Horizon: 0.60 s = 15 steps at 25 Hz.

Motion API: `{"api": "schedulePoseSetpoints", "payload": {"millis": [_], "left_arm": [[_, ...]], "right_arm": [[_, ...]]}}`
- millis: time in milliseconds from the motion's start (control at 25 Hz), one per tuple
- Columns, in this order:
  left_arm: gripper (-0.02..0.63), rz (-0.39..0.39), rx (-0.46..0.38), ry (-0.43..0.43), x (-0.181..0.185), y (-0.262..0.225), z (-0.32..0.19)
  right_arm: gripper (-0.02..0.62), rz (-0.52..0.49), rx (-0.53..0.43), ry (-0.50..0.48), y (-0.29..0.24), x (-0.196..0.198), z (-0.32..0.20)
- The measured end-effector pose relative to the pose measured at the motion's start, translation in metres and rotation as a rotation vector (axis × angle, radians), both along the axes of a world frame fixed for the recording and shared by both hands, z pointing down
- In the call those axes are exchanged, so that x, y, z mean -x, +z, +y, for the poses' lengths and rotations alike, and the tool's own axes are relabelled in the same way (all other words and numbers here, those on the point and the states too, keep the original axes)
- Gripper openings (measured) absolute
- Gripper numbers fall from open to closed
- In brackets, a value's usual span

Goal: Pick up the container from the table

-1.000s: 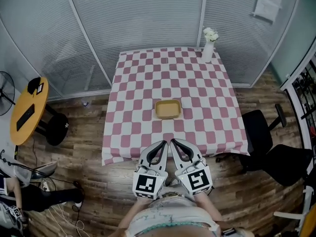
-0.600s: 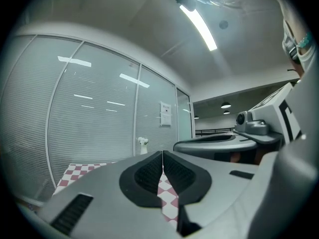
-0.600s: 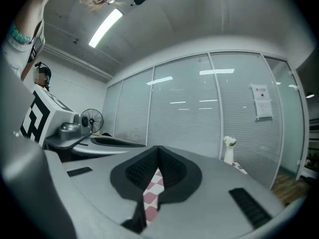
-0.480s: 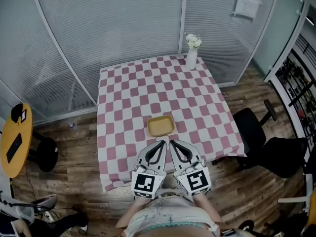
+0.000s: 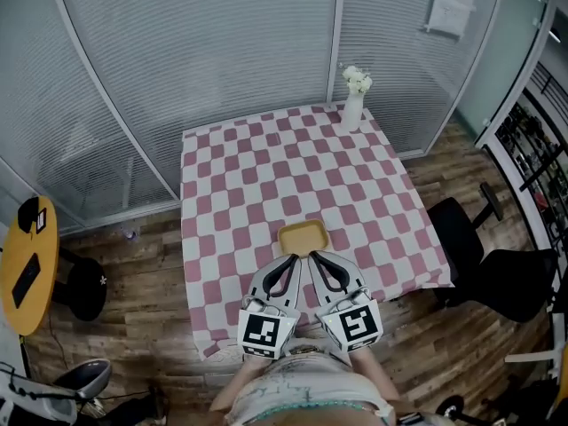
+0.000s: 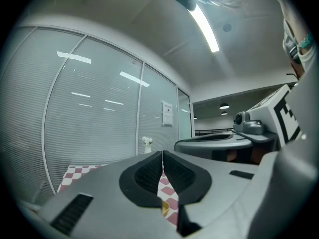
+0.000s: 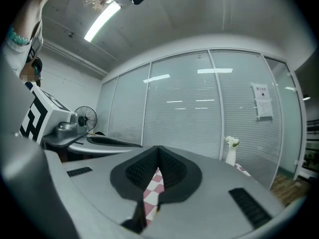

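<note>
A shallow tan container [image 5: 303, 237] rests on the red-and-white checked table [image 5: 266, 176], near its front edge. Both grippers are held side by side just in front of it, pointing level over the table edge. The left gripper [image 5: 295, 257] is shut with nothing in it, its tip close to the container's near left corner. The right gripper [image 5: 311, 256] is shut and empty too, near the container's front rim. In the left gripper view the jaws [image 6: 162, 156] meet, and a sliver of the container [image 6: 164, 210] shows below them. The right gripper [image 7: 158, 150] shows its pads pressed together.
A white vase with flowers [image 5: 353, 105] stands at the table's far right corner. Glass walls with blinds [image 5: 222, 51] close the back. A black office chair [image 5: 493, 269] sits at the right. A yellow round side table [image 5: 25, 264] and a black stool [image 5: 82, 287] are at the left.
The view has moved closer to the table: the container now lies just ahead of both gripper tips, where a second ago it was well beyond them. Both grippers stay shut.
</note>
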<state>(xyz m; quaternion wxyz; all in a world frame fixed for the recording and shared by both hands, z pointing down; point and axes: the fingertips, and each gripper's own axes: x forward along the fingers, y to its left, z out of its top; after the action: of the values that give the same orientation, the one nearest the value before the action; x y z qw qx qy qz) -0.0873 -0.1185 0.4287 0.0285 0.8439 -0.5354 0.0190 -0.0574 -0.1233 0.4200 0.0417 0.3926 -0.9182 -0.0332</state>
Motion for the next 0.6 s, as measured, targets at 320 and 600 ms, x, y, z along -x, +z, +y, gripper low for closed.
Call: {"api": "schedulePoseSetpoints", "payload": {"millis": [320,600], "left_arm": [[0.017,0.002,0.018,-0.002,0.035,0.013,-0.004],[0.017,0.007,0.033,-0.001,0.040,0.017,-0.011]], "right_arm": [[-0.008,-0.001,-0.003,0.010,0.008,0.028,-0.010],[-0.006,0.010,0.012,-0.001,0.011,0.034,-0.017]]}}
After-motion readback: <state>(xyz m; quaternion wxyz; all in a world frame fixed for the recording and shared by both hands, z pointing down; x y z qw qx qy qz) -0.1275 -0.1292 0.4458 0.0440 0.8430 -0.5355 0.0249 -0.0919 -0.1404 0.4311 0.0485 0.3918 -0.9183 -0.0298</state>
